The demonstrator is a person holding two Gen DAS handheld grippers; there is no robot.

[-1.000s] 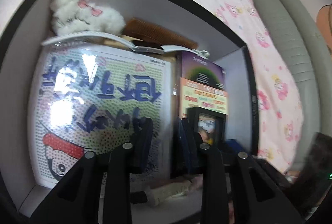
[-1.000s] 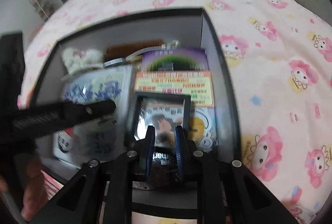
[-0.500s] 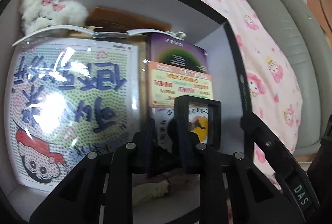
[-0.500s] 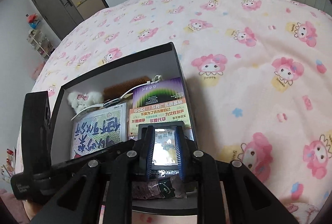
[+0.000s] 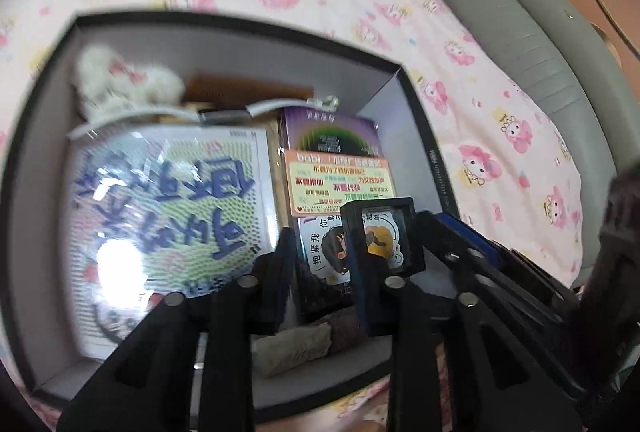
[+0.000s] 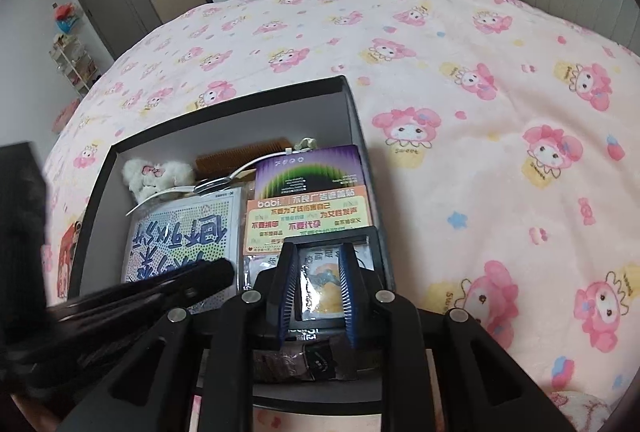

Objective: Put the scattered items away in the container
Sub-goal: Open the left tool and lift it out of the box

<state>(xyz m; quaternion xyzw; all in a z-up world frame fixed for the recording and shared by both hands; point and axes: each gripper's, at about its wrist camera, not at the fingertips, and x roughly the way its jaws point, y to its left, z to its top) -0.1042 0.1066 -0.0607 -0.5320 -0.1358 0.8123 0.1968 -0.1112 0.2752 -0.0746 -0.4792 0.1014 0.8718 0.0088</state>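
Over the open black box [image 6: 356, 120] on the pink bedspread [image 6: 480, 112] you hold both grippers; your right gripper [image 6: 318, 296] has its jaws easing apart astride the small black frame [image 6: 370, 236], contact unclear; your left gripper [image 5: 322, 276] is opening, nothing between its fingers; inside lie a bead board [image 6: 184, 232], a white plush [image 6: 154, 174], a brown comb [image 6: 240, 154] and an orange card [image 6: 308, 216]

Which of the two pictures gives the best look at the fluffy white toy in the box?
The right wrist view: the fluffy white toy is sharp there, in the far left corner of the box, pink bow visible. The left wrist view shows it in the same corner, but smeared by motion blur.
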